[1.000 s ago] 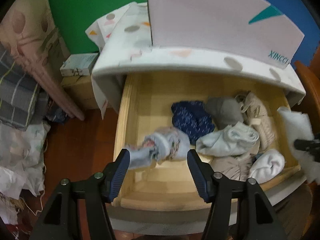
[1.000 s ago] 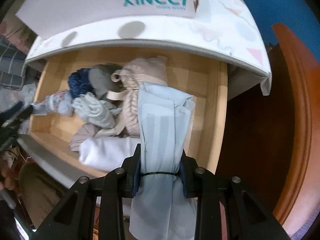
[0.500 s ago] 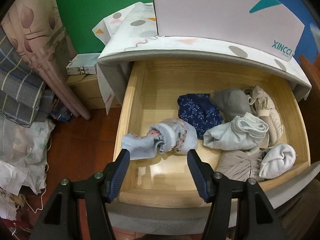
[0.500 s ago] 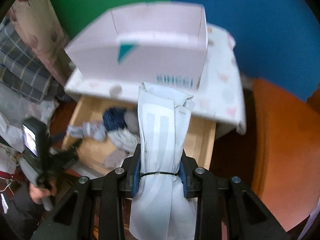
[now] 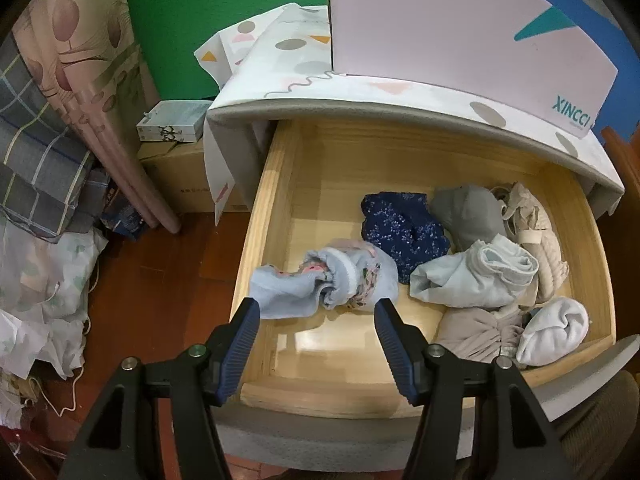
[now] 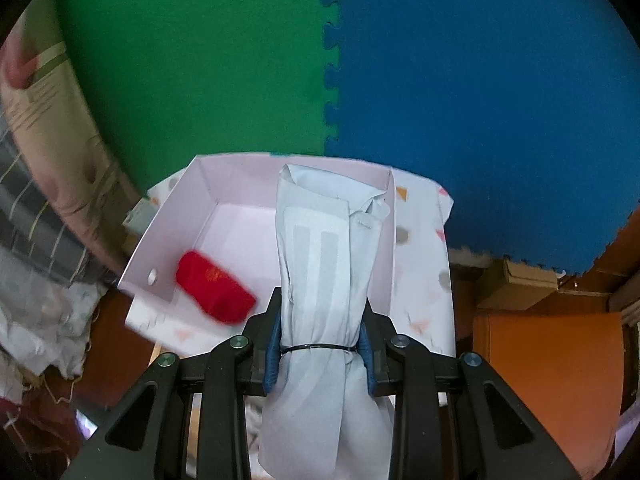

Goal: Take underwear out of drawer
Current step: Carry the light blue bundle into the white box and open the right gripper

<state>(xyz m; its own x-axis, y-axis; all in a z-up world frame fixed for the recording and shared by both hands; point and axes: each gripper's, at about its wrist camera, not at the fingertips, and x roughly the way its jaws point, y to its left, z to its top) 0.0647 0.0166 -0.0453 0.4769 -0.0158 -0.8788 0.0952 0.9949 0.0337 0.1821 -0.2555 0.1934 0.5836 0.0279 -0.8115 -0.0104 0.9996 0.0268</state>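
Green and blue wall behind; box (image 6: pixel 224 216) holds a red case (image 6: pixel 214 294); right gripper (image 6: pixel 320 354) clamps pale underwear (image 6: pixel 324 280); left gripper (image 5: pixel 316 316) gapes over the drawer (image 5: pixel 280 216) of rolled garments (image 5: pixel 404 232).

Open wooden drawer (image 5: pixel 280 216) holds rolled underwear bundles (image 5: pixel 476 276)

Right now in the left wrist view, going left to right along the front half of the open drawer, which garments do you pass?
Light blue floral roll → pale blue bundle → beige gathered piece → white roll. The left gripper hangs open just in front of the floral roll.
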